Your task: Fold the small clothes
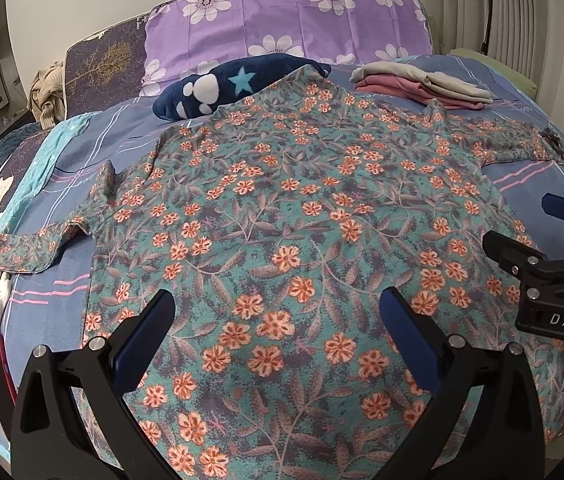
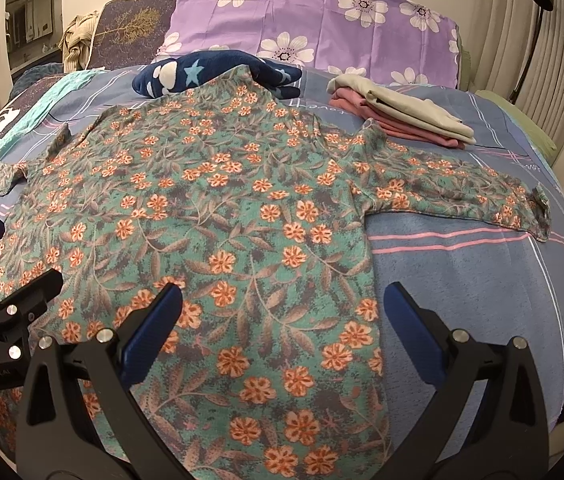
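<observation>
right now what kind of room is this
Most likely a bedroom at home. The floral long-sleeved top lies spread flat on a bed with a blue striped bedsheet; a purple flowered pillow stands at the head, and a stack of folded clothes sits nearby.

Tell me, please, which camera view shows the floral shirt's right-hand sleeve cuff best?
The right wrist view: the sleeve cuff lies fully visible there. In the left wrist view it is small and distorted near the frame edge.

Soft indoor light, heavy fisheye warp
</observation>
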The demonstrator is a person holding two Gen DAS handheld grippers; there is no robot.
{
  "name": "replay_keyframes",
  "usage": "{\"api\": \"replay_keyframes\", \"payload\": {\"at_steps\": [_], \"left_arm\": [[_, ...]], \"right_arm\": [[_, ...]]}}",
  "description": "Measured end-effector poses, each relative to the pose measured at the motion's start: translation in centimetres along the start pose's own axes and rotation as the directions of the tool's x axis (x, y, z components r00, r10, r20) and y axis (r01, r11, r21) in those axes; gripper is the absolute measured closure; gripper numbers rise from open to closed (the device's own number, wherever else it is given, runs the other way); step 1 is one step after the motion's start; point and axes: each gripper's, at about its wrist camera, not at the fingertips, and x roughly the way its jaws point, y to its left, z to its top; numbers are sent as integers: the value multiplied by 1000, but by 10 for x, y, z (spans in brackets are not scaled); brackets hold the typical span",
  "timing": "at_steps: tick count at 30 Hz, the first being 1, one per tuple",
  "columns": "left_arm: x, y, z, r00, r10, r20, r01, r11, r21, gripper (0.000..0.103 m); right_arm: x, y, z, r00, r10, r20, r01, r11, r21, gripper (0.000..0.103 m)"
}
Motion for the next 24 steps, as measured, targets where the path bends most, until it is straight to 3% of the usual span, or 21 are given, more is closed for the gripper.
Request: {"api": "replay_keyframes", "payload": {"at_steps": [14, 24], "left_arm": [[2, 8, -3, 1000, 13, 1, -13, 1000, -8, 1], [1, 20, -2, 1000, -18, 12, 18, 999, -33, 1]], "right_arm": [[6, 9, 1, 1000, 7, -24, -8, 1000, -17, 2], [10, 15, 9, 1000, 8, -23, -9, 999, -34, 2]]}}
